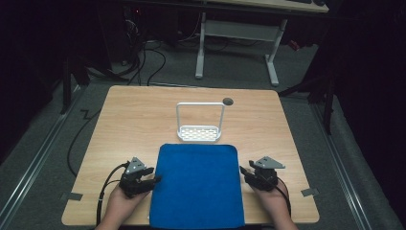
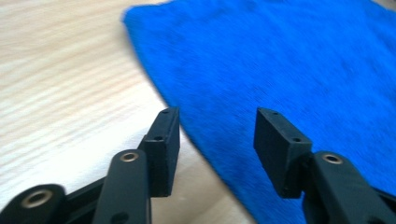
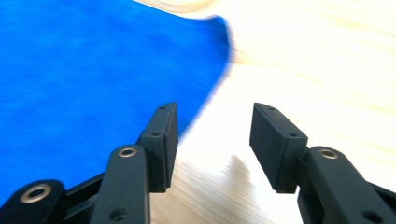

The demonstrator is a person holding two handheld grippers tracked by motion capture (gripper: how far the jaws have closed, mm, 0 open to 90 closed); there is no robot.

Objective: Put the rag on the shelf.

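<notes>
My blue cloth (image 1: 196, 184) lies flat and spread out, a rounded-corner rectangle with its near edge at the table's (image 1: 129, 120) near edge. Just beyond its far edge stands my white rack (image 1: 199, 132), upright: a perforated base with a tall wire loop rising from it.
</notes>
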